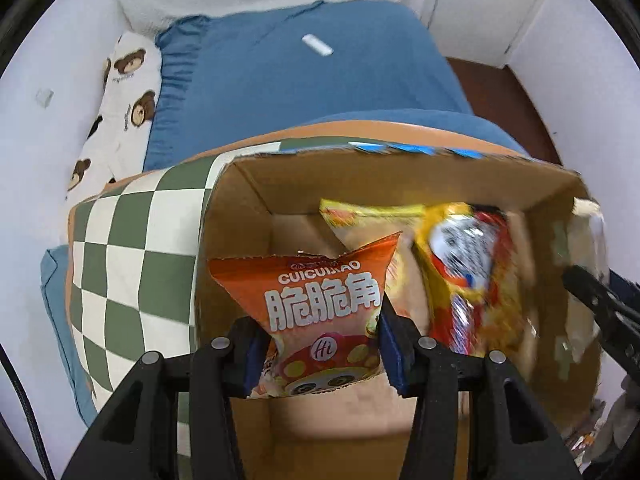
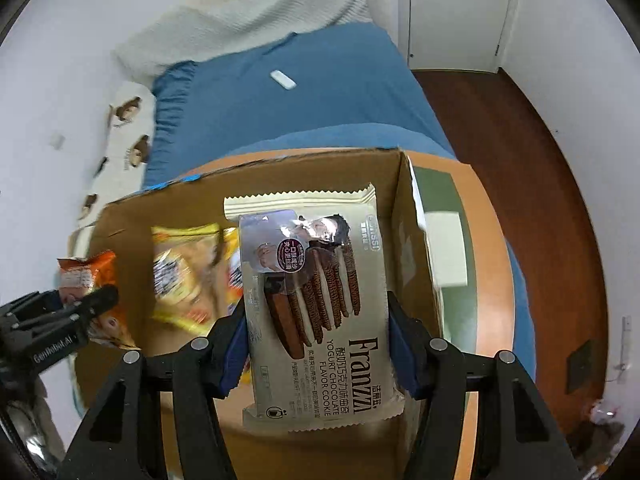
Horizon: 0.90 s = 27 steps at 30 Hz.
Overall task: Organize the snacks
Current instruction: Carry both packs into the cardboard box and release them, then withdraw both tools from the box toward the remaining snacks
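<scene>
- Snacks hang in both grippers above an open cardboard box [image 1: 248, 200], and we look almost straight down into it.
- We see the left gripper [image 1: 320, 344] with its blue pads pinching the lower half of an orange chip bag [image 1: 320, 300]; the bag stands upright between the jaws, over the left part of the box.
- We see the right gripper [image 2: 316, 344] clamped on a beige Franzzi cookie pack [image 2: 316, 300], gripped by its long edges, its printed face towards the camera, over the right part of the box.
- Inside the box we make out a yellow snack bag [image 1: 472, 276], blurred, lying against the far and right side; beside it part of the bare box floor shows.
- In the right wrist view the orange bag and the left gripper appear at the left edge, beside the box wall.
- The box sits on a round table with an orange rim [image 2: 488, 240], covered by a green and white checked cloth [image 1: 128, 264].
- Behind the table we see a bed with a blue sheet [image 1: 304, 80], a small white object [image 1: 317, 45] lying on it, a bear-print pillow [image 1: 128, 92] at its left and a white blanket [image 2: 248, 16] at the far end.
</scene>
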Tool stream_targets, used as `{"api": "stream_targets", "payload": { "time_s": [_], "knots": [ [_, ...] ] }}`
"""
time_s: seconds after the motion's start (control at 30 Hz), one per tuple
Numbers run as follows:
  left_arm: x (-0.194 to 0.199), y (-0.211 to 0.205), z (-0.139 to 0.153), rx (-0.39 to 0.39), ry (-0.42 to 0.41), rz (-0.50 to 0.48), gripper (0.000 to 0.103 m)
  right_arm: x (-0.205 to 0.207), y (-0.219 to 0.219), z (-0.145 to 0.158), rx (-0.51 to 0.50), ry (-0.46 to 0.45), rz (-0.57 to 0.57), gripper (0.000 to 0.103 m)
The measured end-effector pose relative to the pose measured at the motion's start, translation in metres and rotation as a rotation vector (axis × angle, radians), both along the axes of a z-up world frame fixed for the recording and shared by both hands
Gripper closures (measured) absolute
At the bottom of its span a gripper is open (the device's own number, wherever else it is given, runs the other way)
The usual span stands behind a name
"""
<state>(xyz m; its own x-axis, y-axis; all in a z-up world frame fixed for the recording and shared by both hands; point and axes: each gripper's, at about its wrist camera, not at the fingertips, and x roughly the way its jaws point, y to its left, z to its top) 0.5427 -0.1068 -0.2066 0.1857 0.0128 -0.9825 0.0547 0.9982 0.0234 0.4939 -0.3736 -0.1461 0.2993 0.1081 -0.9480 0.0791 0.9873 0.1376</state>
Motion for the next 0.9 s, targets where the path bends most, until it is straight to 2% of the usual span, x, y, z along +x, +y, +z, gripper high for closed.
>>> {"api": "stream_targets", "payload": {
  "time_s": [0.1, 0.17, 0.2, 0.23, 0.27, 0.3, 0.63, 0.9],
  "knots": [
    [0.018, 0.004, -0.021, 0.016, 0.049, 0.013, 0.056, 0.025, -0.004, -0.018, -0.027, 0.038, -0.018, 0.037],
    [0.025, 0.006, -0.03, 0.017, 0.07, 0.015, 0.054, 0.031, -0.004, -0.026, -0.039, 0.07, -0.016, 0.018],
    [0.028, 0.008, -0.034, 0.011, 0.073, 0.014, 0.051, 0.03, -0.004, -0.029, -0.037, 0.081, -0.015, 0.016],
    [0.029, 0.008, -0.035, 0.009, 0.07, 0.014, 0.035, 0.032, -0.004, -0.03, -0.029, 0.091, -0.017, 0.01],
    [0.029, 0.009, -0.035, 0.007, 0.061, 0.019, 0.013, 0.034, -0.003, -0.032, -0.024, 0.098, -0.014, 0.007],
    [0.029, 0.01, -0.035, -0.006, 0.053, 0.023, 0.007, 0.035, -0.002, -0.034, -0.022, 0.098, -0.008, 0.006],
    [0.013, 0.018, -0.029, -0.06, 0.053, 0.066, 0.005, 0.023, -0.001, -0.039, -0.013, 0.12, 0.021, 0.006],
    [-0.025, 0.021, -0.017, -0.093, 0.005, 0.076, 0.005, -0.007, 0.001, -0.036, -0.021, 0.1, 0.051, 0.006]
  ]
}}
